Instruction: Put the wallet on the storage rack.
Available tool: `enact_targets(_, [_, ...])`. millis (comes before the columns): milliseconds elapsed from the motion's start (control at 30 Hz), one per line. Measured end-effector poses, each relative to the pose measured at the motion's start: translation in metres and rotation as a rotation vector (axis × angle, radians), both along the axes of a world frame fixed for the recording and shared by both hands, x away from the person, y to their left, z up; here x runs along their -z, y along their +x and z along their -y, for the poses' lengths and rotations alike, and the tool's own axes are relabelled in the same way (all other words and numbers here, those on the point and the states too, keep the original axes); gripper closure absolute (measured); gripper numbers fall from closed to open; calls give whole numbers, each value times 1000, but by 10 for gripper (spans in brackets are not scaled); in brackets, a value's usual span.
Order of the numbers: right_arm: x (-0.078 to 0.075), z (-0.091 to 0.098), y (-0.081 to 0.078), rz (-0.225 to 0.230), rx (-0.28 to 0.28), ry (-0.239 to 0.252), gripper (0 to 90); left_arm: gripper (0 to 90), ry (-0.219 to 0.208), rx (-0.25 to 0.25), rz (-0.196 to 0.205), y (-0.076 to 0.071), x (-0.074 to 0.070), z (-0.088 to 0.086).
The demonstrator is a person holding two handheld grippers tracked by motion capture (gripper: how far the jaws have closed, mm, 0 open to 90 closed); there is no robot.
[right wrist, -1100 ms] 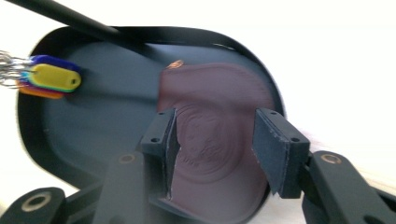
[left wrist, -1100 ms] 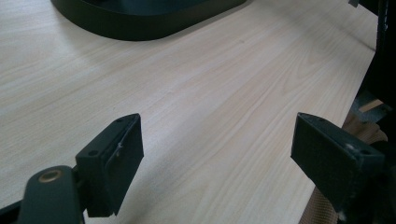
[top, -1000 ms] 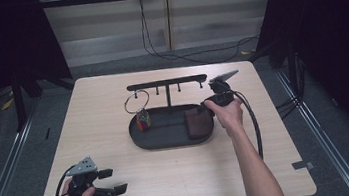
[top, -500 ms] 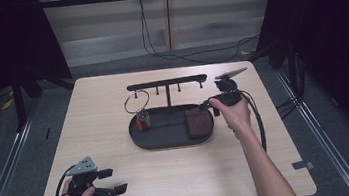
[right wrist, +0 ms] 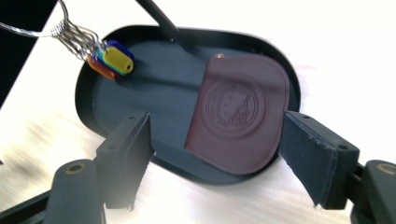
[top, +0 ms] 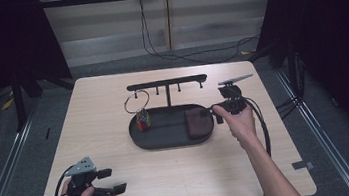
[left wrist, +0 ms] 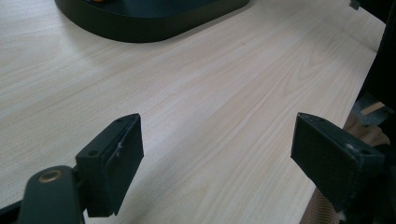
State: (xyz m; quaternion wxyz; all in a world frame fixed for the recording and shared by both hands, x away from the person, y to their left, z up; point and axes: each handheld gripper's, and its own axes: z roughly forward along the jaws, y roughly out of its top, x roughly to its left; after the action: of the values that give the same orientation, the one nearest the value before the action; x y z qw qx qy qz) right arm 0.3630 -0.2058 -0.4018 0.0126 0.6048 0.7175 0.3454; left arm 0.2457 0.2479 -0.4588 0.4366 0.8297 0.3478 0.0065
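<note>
Nearest me, my left gripper point(top: 103, 183) rests low at the front left corner of the counter point(top: 182, 177), jaws wide apart with nothing but bare wood between them, parked out of the work; across the counter to the right, my right gripper point(top: 220, 108) sits at the right end of the black oval tray point(top: 167, 140), its jaws having just been opening and now standing well apart, empty, seemingly after a release; beyond them, in the right gripper view, the brown leather pouch point(right wrist: 238, 116) lies flat in the tray's right half, embossed seal up, one edge lapping over the rim; further left, a bunch of coloured key tags point(right wrist: 111, 59) on a wire ring point(top: 136, 101) hangs into the tray from the stand's black crossbar point(top: 166, 83), kept tidy on its peg.
</note>
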Motion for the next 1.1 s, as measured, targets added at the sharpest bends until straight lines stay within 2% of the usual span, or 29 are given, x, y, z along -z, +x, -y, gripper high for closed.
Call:
enact_targets(300, [12,8,-24,42,1,33,232,168,0,-8,0,0,0,-1])
enact_targets(367, [15,13,-30,57,12,67,229,168,-1,-7,0,1,0,-1])
enact_targets(433, [16,17,-37,78,19,64,221,168,-1,-9,0,1,0,-1])
enact_targets(500, [18,21,-44,91,23,96,213,168,0,-9,1,1,0,-1])
enact_targets(567, [21,25,-50,105,25,86,207,168,1,-10,0,1,0,0])
enact_targets(700, [29,32,-64,124,33,102,191,169,1,-10,0,1,0,0])
enact_targets(767, [31,34,-70,120,38,84,180,169,1,-8,3,0,0,0])
enact_targets(867, [37,36,-83,131,40,111,175,168,-4,-15,2,0,0,-1])
enact_targets(1000, [48,40,-102,141,46,95,172,168,-3,-11,-1,1,0,-1])
enact_targets(1100, [53,42,-115,153,49,60,172,169,-3,-13,-1,0,0,0])
